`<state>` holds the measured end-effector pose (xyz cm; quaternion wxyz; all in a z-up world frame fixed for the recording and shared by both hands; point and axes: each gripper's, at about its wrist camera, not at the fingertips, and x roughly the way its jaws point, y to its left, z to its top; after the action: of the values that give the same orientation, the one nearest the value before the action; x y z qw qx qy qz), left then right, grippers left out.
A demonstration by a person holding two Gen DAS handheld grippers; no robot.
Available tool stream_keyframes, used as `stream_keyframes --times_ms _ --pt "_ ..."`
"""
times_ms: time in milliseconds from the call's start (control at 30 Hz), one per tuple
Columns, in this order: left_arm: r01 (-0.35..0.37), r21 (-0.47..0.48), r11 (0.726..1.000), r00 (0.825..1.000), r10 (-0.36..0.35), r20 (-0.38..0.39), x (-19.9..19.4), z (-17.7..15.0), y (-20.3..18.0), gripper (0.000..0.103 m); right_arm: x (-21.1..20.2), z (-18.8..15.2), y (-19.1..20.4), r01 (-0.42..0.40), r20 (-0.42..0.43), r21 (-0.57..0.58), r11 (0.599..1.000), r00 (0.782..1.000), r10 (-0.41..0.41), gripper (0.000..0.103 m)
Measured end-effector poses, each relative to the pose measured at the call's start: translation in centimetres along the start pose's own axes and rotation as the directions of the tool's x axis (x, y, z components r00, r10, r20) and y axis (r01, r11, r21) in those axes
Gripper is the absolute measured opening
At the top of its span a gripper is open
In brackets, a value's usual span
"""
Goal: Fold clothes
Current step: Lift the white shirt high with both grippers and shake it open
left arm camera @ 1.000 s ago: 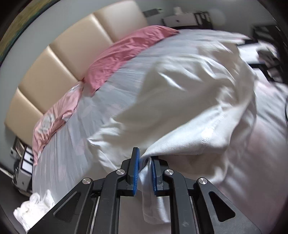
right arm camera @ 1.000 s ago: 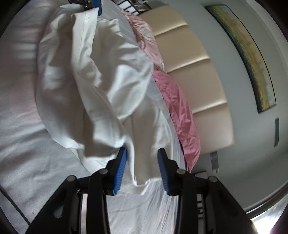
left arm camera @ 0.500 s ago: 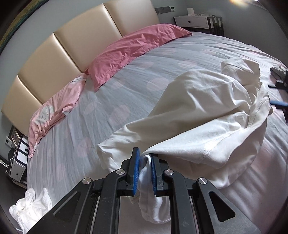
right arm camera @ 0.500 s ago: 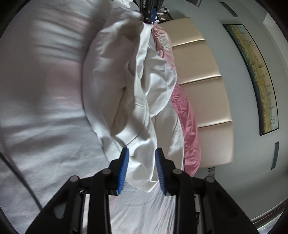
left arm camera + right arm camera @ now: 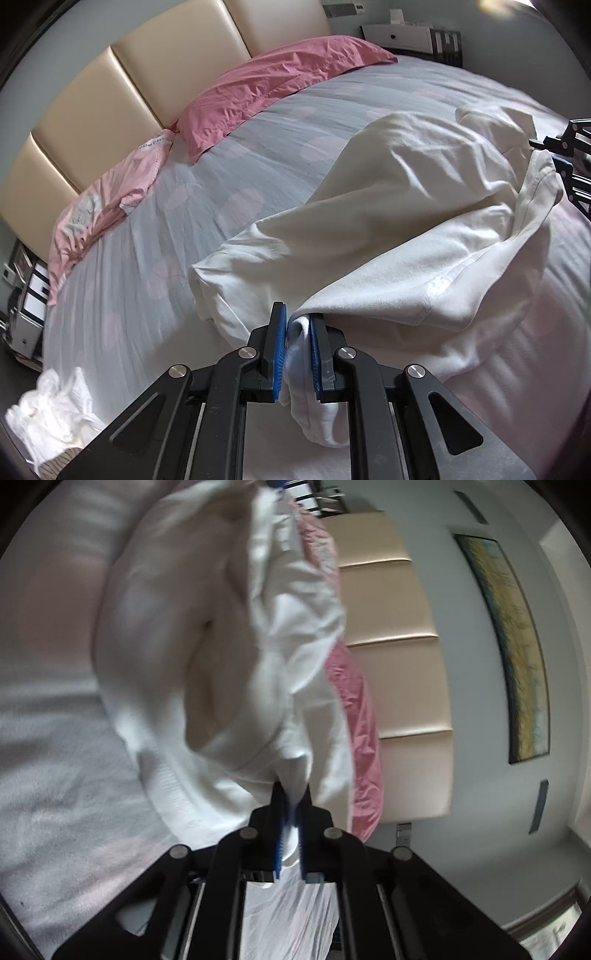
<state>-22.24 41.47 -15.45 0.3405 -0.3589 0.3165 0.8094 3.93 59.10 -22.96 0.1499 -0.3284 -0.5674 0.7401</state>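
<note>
My right gripper (image 5: 291,812), open half a second ago, now clamps the white garment (image 5: 388,229) at 3 o'clock of the bed (image 5: 147,236), while my left gripper (image 5: 297,336) stays clamped on its 6 o'clock edge, so both ends are secured for spreading.

Right gripper (image 5: 291,805), open a second ago, now clamps shirt (image 5: 229,672) edge between blue pads. In left view shirt (image 5: 388,229) drops from raised billow, spreads lower on bed (image 5: 147,236) toward 2 o'clock.
</note>
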Motion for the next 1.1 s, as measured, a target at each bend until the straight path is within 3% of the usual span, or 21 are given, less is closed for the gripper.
stream_keyframes --times_ms 100,300,367,467,767,833,1000,1100 --pt "0.054 -0.030 0.998 0.999 -0.054 0.009 -0.9 -0.5 0.5 0.013 -1.2 0.3 -2.3 0.046 -0.001 0.064 0.997 0.999 -0.046 0.003" --pt "0.152 -0.015 0.988 0.988 -0.152 -0.036 -2.6 -1.0 -0.4 0.015 -0.8 0.3 -8.6 0.052 -0.110 0.258 0.965 0.994 -0.024 0.003" --pt "0.131 0.045 0.990 0.991 -0.129 -0.039 -3.4 -1.1 -1.7 0.023 -0.7 0.3 -10.2 0.053 -0.137 0.303 0.952 0.991 -0.011 0.003" --pt "0.119 0.105 0.987 0.993 -0.119 -0.005 -4.8 -1.4 -3.1 0.053 -1.0 0.5 -10.9 0.060 -0.151 0.290 0.955 0.988 -0.016 0.003" --pt "0.048 0.213 0.976 0.999 -0.049 -0.002 -2.9 -0.8 -4.8 0.056 -1.2 0.4 -10.5 0.075 -0.162 0.306 0.949 0.986 -0.026 0.003" --pt "0.031 0.233 0.972 1.000 -0.030 -0.006 -2.2 -0.6 -5.1 0.054 -0.8 0.2 -10.7 0.074 -0.166 0.314 0.947 0.986 -0.022 0.003" --pt "0.046 0.146 0.988 0.999 -0.046 -0.005 -1.0 1.0 -4.5 0.013 -0.1 -0.5 -10.5 0.068 -0.176 0.323 0.944 0.984 -0.011 0.003" --pt "0.057 0.064 0.996 0.998 -0.059 0.038 -2.7 2.1 -2.8 0.006 -0.2 -0.5 -11.0 0.072 -0.179 0.333 0.940 0.984 -0.012 0.003"
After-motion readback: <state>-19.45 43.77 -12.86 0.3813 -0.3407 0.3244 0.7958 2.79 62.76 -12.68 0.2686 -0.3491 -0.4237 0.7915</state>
